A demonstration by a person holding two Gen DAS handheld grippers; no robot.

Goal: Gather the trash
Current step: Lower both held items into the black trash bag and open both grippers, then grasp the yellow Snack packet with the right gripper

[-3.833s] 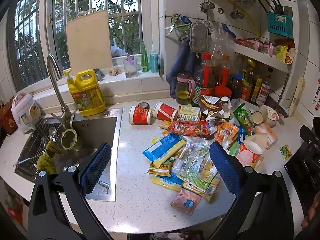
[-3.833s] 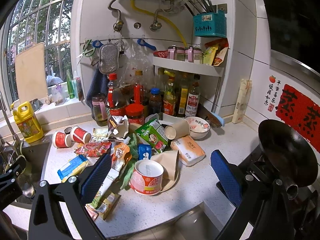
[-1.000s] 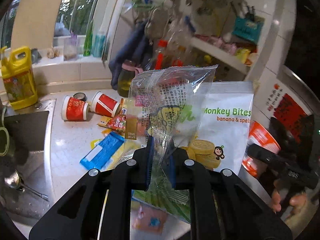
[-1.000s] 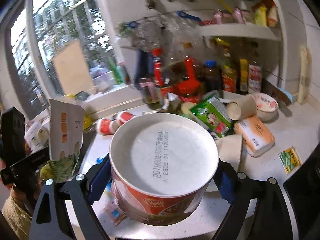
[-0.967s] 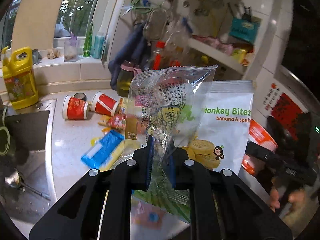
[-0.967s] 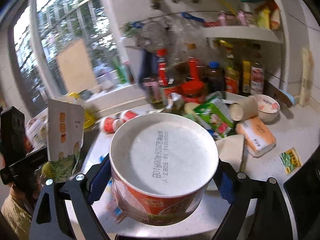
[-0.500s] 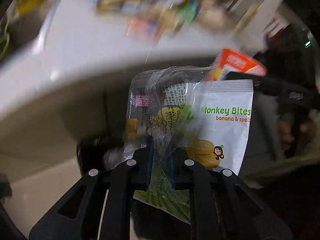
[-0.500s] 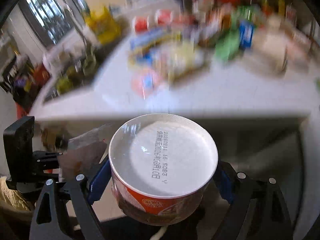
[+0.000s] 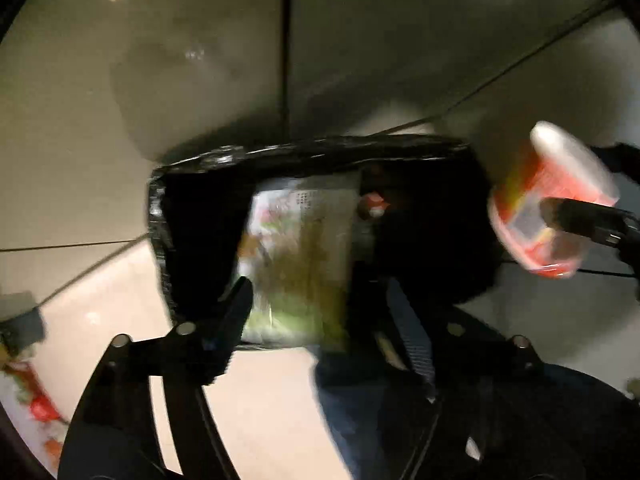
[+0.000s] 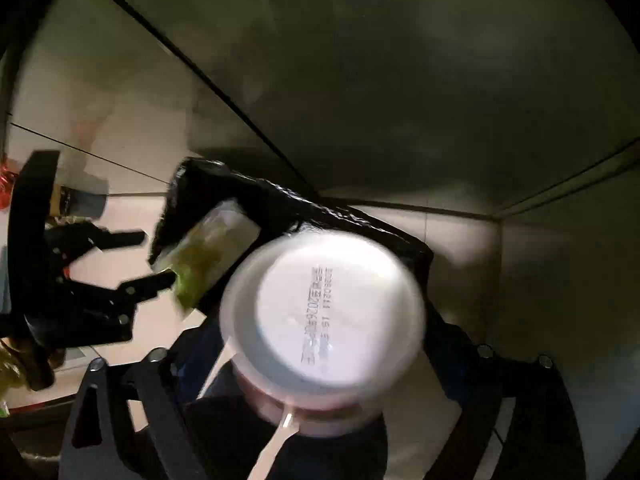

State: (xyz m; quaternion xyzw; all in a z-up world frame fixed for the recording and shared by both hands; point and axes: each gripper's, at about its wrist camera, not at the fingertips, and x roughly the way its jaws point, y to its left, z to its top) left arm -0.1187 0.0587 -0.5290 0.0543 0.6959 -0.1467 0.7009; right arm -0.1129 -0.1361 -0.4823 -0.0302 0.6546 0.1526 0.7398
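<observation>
Both grippers point down over a bin lined with a black bag (image 9: 192, 184) on a tiled floor. My left gripper (image 9: 320, 316) has its jaws opening; the snack wrappers (image 9: 296, 256) are blurred and drop free between the fingers into the bin. My right gripper (image 10: 320, 360) also has its jaws opening. The red noodle cup (image 10: 320, 312), white bottom toward the camera, sits between them, blurred and slipping loose above the bin's rim (image 10: 360, 216). The right wrist view also shows the left gripper (image 10: 148, 258) and the wrappers (image 10: 200, 256). The left wrist view shows the cup (image 9: 552, 204) at the right.
Pale floor tiles (image 9: 200, 60) with dark grout lines surround the bin. A person's blue trouser leg (image 9: 352, 400) is just below the grippers. A grey object (image 9: 20, 324) and red-and-white packaging (image 9: 32, 404) lie at the left edge.
Both grippers swung down from the cluttered counter to above the bin. The left jaws opened and let the wrappers go. The cup has come loose in the right jaws.
</observation>
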